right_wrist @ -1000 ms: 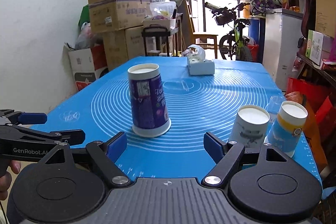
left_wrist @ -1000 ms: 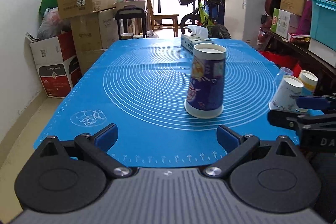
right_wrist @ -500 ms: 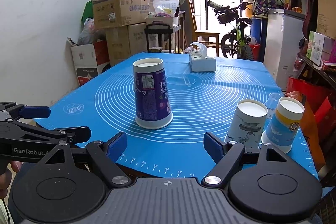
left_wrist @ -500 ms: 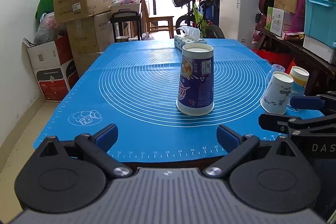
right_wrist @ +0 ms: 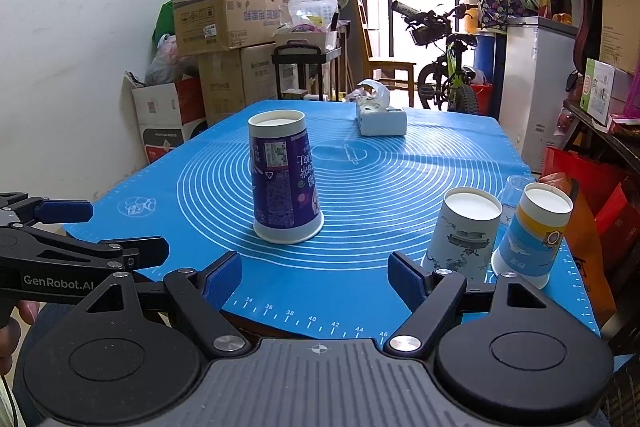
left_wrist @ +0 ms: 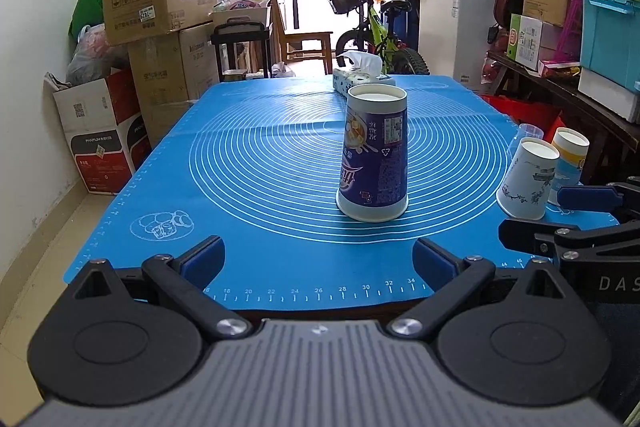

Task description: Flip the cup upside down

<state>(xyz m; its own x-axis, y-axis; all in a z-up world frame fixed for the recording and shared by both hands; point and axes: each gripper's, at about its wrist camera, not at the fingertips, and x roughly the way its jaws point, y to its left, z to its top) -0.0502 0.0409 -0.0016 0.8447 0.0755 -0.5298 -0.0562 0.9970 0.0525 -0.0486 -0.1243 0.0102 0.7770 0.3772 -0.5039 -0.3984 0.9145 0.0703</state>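
Note:
A tall purple paper cup (left_wrist: 374,155) stands upside down, wide rim down, near the middle of the blue mat (left_wrist: 260,155); it also shows in the right wrist view (right_wrist: 285,183). My left gripper (left_wrist: 318,259) is open and empty at the mat's front edge, well short of the cup. My right gripper (right_wrist: 316,277) is open and empty at the front edge, to the cup's right. Each gripper shows from the side in the other's view: the right (left_wrist: 568,215), the left (right_wrist: 80,231).
Two more upside-down paper cups stand at the mat's right edge: a white one (right_wrist: 464,231) and a blue-and-yellow one (right_wrist: 534,233), with a clear plastic cup (right_wrist: 516,187) behind. A tissue box (right_wrist: 380,117) sits at the far end. Cardboard boxes, a bicycle and shelves surround the table.
Both grippers have drawn back toward the mat's front edge, away from the purple cup. The cup, slightly tilted a second ago, now stands still upside down.

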